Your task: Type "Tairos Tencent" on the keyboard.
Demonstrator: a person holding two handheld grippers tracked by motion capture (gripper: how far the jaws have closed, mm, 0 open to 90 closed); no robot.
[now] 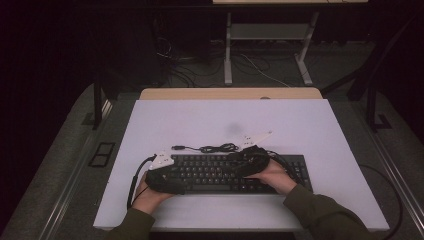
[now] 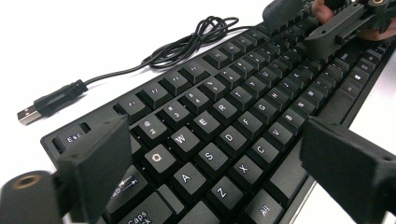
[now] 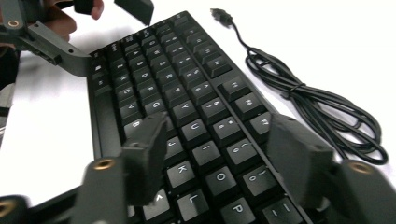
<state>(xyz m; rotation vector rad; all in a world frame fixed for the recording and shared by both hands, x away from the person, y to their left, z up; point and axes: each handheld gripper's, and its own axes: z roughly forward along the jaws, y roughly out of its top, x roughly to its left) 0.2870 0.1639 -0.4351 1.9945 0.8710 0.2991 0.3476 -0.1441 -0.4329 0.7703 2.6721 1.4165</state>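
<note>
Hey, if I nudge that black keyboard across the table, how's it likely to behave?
The keyboard looks like a rigid slab lying flat on the white table, so it should probably slide as one piece rather than flex or tip. Its cable, bundled loosely beside it, seems floppy and would likely drag behind. The raised keycaps may depress if pushed from above.

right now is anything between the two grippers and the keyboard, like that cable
Nothing visible stands in the way. The left gripper and the right gripper both hover open right over the keyboard, with bare keys between their jaws. The coiled USB cable lies on the table beyond the keyboard's far edge, clear of both.
</note>
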